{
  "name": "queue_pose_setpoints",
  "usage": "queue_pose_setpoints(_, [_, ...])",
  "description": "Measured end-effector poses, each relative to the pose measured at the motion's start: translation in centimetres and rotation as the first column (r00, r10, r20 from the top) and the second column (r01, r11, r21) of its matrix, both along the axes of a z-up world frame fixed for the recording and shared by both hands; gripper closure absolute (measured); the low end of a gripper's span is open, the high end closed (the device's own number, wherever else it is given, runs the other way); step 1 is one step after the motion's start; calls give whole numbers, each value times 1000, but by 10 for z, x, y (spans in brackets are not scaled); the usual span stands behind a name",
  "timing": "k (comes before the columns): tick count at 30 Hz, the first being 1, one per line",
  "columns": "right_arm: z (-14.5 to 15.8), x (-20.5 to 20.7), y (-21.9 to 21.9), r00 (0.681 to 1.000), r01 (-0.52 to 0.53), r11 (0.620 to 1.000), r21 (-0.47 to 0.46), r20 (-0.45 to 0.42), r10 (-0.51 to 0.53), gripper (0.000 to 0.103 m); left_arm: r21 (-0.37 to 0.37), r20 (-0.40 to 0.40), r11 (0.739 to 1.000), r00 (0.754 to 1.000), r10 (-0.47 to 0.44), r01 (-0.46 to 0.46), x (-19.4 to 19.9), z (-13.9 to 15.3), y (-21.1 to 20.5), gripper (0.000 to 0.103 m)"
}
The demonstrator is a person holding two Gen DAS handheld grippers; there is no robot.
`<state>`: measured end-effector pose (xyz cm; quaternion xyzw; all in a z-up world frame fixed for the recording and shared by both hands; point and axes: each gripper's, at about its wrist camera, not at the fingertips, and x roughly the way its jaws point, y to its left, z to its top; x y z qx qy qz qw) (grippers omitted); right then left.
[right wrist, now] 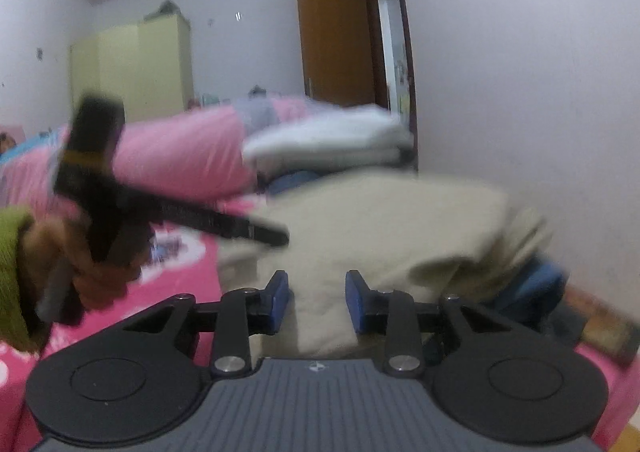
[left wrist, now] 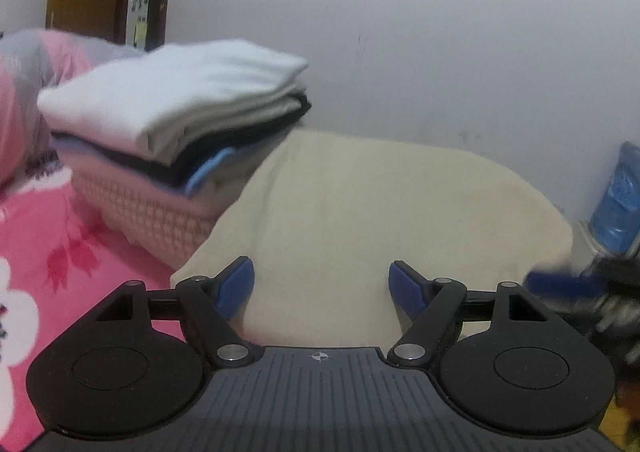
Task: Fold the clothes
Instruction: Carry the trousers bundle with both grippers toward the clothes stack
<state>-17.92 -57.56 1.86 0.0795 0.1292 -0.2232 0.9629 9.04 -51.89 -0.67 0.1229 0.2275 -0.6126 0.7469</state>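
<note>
Left tool [right wrist: 176, 211] motion-blurred, folded stack [right wrist: 328, 139] smeared, blue bag [left wrist: 620, 203] edge-cropped

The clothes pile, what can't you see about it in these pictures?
- Pile, left wrist view: lower layers hidden under the white top piece; their kinds cannot be told.
- Basket, left wrist view: inside hidden by the pile.
- Pile, right wrist view: smeared by blur.
- Cream garment: near edge hidden behind the left hand-held gripper.

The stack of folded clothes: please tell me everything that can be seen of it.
The stack of folded clothes sits in a pale woven basket and rises above its rim. A white, soft-looking piece lies on top, with black, light blue and pale layers beneath. It stands on the pink flowered bedding, beside a cream garment. No gripper touches it. The picture is blurred.
</note>
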Motion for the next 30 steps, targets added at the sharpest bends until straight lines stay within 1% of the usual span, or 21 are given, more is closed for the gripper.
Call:
queue_pose_setpoints(2, [23,-11,-16,996,62,998,-22,64,-60,67,-47,42,999,999,-3,5,-9,11,7,28])
queue_pose_setpoints(3, [33,-15,-33,989,114,993,-5,93,-113,60,-75,57,997,998,-16,21,-16,16,12,27])
queue_pose_setpoints(4, [39,-19,-58,980,156,987,39,115,-160,55,-97,65,994,997,-47,53,-24,21,17,26])
queue_pose_setpoints(5, [44,-22,-83,971,192,977,93,128,-203,45,-111,72,988,992,-99,106,-33,24,22,23])
queue_pose_setpoints(6, [42,-21,-111,968,204,963,177,109,-226,37,-114,88,979,983,-161,171,-44,26,25,22])
queue_pose_setpoints(7, [40,-20,-138,966,215,941,260,87,-244,35,-104,116,966,967,-226,238,-58,26,28,18])
queue_pose_setpoints(9, [25,-15,-186,967,218,883,417,32,-254,35,-44,168,945,935,-314,325,-82,20,26,10])
queue_pose_setpoints(10, [18,-11,-199,971,201,859,471,22,-239,35,-10,190,933,916,-352,361,-94,16,24,10])
queue_pose_setpoints(11, [11,-6,-208,982,149,838,525,21,-188,36,23,203,928,907,-368,371,-103,11,20,11])
queue_pose_setpoints(12, [4,-2,-215,990,101,814,572,24,-140,45,48,206,931,908,-364,362,-107,6,15,13])
queue_pose_setpoints(13, [-1,-2,-214,993,70,798,598,33,-112,48,63,192,934,914,-357,352,-106,1,11,19])
queue_pose_setpoints(14, [-5,-2,-212,995,48,789,613,39,-91,52,73,167,937,922,-350,342,-102,-3,8,26])
queue_pose_setpoints(16, [-5,-4,-201,995,63,824,563,26,-94,61,79,118,939,933,-341,334,-95,-10,3,27])
queue_pose_setpoints(17, [-5,-5,-199,995,62,827,558,33,-97,70,63,93,938,934,-346,341,-90,-10,5,31])
queue_pose_setpoints(18, [-4,-9,-196,994,63,830,555,41,-103,75,54,75,937,934,-349,346,-86,-9,6,33])
queue_pose_setpoints(19, [-2,-13,-191,993,70,838,542,42,-111,76,50,60,935,934,-353,350,-83,-8,8,37])
queue_pose_setpoints(21, [3,-24,-181,991,83,858,507,46,-123,79,46,33,931,931,-364,362,-75,-7,10,38])
queue_pose_setpoints(24, [2,-40,-164,986,95,868,488,74,-150,80,51,43,927,926,-374,372,-70,-10,14,39])
queue_pose_setpoints(27, [-14,-57,-157,978,117,858,500,91,-186,80,41,49,923,922,-383,382,-70,-13,15,38])
queue_pose_setpoints(29, [-29,-62,-166,971,110,825,554,118,-208,79,31,62,925,923,-380,379,-72,-13,12,36])
queue_pose_setpoints(30, [-31,-63,-170,969,93,822,561,138,-204,77,30,69,927,924,-375,374,-73,-12,10,35])
